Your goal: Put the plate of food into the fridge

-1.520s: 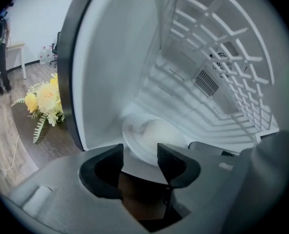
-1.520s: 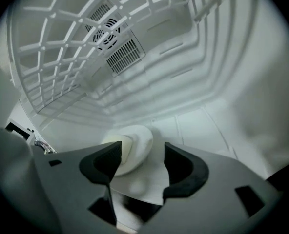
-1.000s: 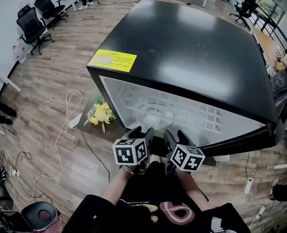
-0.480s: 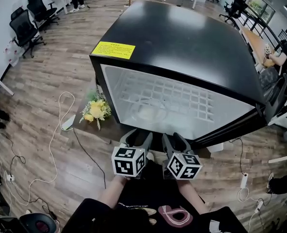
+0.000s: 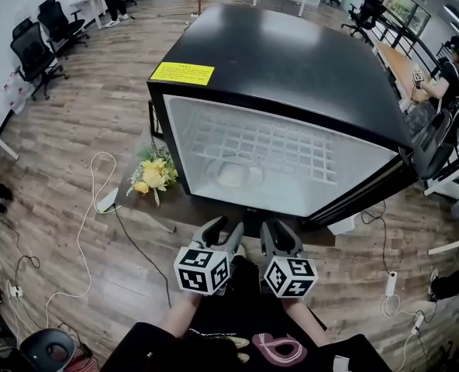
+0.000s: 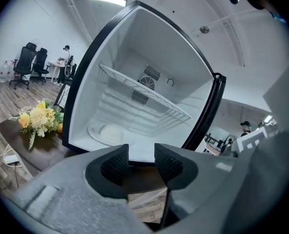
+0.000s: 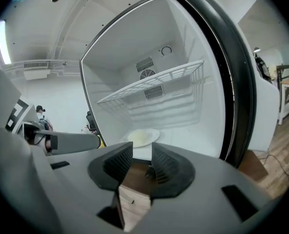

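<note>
Head view: one plate [image 5: 233, 175], one fridge [image 5: 291, 60], left tongs [image 5: 223, 229], right tongs [image 5: 277, 235]

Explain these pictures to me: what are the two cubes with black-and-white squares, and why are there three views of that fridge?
There is no robot here. A person holds a two-jaw gripper in each hand, the left gripper and the right gripper; the marked cubes are part of them. One picture comes from a camera on the person's head, looking down. The other two come from cameras riding on the grippers, looking along their jaws. Ahead stands an open fridge with the plate of food on its floor and flowers beside it. Both grippers hold nothing; their jaws have just been closing somewhat.
</note>
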The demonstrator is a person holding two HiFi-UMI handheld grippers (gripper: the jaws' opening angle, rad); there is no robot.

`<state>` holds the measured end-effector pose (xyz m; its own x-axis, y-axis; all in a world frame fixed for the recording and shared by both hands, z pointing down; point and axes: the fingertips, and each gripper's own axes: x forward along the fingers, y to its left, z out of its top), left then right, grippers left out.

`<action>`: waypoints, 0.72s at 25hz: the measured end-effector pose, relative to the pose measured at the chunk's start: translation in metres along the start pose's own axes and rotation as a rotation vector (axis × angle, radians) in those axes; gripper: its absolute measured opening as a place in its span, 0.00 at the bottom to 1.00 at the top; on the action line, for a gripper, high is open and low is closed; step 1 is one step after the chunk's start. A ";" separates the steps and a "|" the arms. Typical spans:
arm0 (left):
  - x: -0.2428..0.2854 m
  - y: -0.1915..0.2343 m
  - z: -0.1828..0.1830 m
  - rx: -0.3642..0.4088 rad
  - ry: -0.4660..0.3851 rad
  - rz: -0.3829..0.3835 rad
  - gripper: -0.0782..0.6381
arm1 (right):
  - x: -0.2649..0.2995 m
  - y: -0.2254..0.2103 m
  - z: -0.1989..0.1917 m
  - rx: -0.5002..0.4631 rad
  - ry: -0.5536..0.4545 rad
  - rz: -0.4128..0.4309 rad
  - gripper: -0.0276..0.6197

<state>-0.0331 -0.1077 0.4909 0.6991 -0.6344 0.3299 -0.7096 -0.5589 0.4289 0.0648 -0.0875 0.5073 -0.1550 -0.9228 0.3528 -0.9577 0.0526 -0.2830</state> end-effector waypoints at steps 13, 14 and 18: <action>-0.021 0.000 -0.025 0.126 0.014 0.071 0.15 | -0.017 0.024 -0.016 -0.127 -0.009 0.020 0.06; -0.022 0.000 -0.026 0.138 0.020 0.083 0.13 | -0.018 0.027 -0.017 -0.146 -0.003 0.027 0.06; -0.024 0.000 -0.028 0.161 0.020 0.104 0.12 | -0.017 0.031 -0.023 -0.147 0.014 0.036 0.06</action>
<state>-0.0472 -0.0779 0.5070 0.6213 -0.6838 0.3826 -0.7822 -0.5699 0.2517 0.0322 -0.0610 0.5132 -0.1919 -0.9138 0.3579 -0.9765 0.1415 -0.1624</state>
